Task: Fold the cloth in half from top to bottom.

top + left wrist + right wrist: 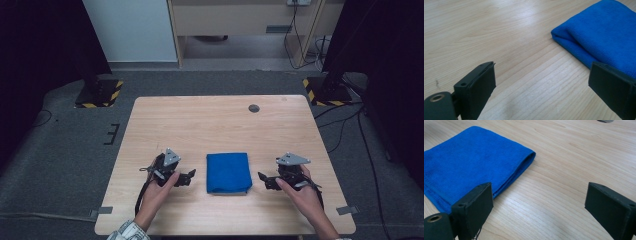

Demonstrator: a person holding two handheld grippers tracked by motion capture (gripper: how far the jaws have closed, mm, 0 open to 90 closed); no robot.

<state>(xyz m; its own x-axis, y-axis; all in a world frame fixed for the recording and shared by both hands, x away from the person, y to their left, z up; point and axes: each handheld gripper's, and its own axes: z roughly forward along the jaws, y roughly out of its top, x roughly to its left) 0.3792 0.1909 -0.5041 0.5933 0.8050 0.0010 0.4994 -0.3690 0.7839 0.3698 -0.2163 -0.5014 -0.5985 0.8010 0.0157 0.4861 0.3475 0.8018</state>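
Nearest the person, both hands rest low on the worktop (150,125), each holding a tool aimed inward. The left tool (189,177) has its jaws wide apart and empty; in the left gripper view its pads (482,87) frame bare wood, with the cloth (604,35) ahead and to the right, partly behind the right-hand pad. The right tool (264,181) is likewise wide and empty; in the right gripper view the cloth (471,162) lies ahead and to the left, its rounded fold edge facing the tool.

Between the two tools sits the cloth (228,172), blue, folded into a near-square pad, flat on the worktop, its slightly longer axis running away from the person. Each tool is just beside one side edge, neither touching, and both look about equally near. I judge the coming move to be an inward reach from either flank to pinch an edge.

Farther off, a small dark disc (254,108) sits in the worktop near its far edge. No container is in play
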